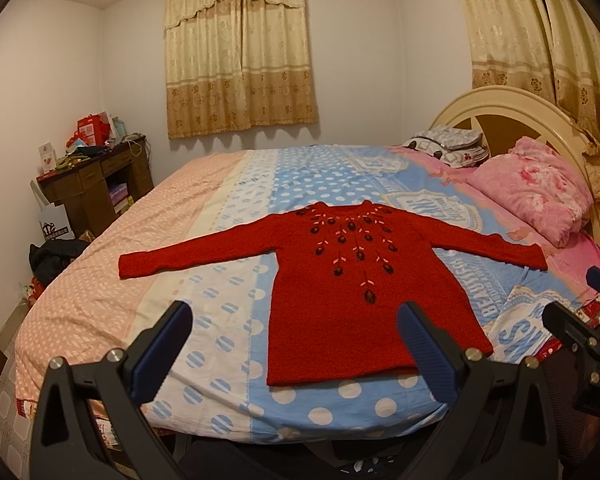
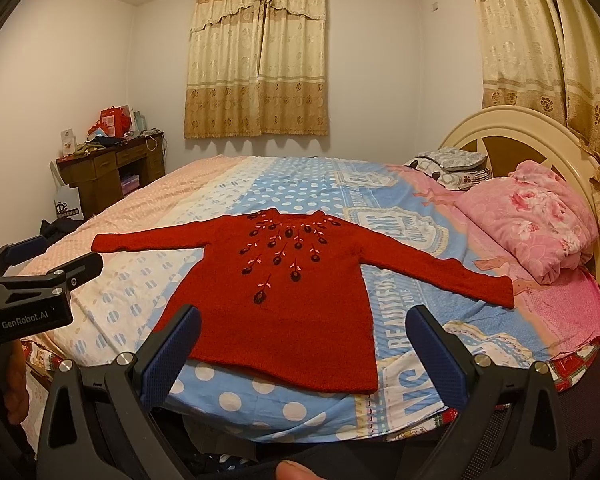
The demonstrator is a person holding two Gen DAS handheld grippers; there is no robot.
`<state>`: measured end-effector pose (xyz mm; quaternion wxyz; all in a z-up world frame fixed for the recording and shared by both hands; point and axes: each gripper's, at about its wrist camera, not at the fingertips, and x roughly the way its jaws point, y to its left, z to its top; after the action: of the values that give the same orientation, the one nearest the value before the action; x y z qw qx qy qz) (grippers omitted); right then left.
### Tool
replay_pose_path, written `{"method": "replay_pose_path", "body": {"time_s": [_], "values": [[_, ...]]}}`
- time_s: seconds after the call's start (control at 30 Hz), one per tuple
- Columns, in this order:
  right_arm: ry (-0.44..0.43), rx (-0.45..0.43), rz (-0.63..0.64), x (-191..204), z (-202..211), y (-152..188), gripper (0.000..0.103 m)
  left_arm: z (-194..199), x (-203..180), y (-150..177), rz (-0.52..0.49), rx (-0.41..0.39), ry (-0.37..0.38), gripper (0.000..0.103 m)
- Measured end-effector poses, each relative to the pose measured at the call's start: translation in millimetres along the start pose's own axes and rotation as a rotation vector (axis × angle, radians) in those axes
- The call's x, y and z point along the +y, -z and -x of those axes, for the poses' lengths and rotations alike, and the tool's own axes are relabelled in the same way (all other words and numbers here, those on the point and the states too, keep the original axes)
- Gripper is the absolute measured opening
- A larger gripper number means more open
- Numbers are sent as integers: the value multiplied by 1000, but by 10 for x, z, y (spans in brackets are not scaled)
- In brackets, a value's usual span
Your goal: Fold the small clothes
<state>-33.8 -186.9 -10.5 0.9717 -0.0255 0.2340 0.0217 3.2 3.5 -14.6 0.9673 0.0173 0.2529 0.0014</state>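
A small red knitted sweater with dark embroidered flowers lies flat and face up on the bed, both sleeves spread out sideways, its hem toward me. My left gripper hovers open near the hem's left part, nothing between its blue-padded fingers. The right gripper is open too, above the hem's right part, and it also shows at the right edge of the left wrist view. In the right wrist view the left gripper appears at the left edge.
The bed carries a dotted blue, white and peach sheet. A pink pillow and folded bedding lie by the cream headboard. A cluttered wooden desk stands at the far left, with bags on the floor beside it.
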Motion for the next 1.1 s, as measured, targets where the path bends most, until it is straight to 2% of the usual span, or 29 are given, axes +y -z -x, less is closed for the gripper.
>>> {"method": "replay_pose_path", "body": {"time_s": [0.7,1.1], "values": [[2,10,0,19,-40,34,102,-59,77,67,5,11,-7,103],[1,37,4,-87,-261,81,102,-336,40,79,-9,71,5,103]]}}
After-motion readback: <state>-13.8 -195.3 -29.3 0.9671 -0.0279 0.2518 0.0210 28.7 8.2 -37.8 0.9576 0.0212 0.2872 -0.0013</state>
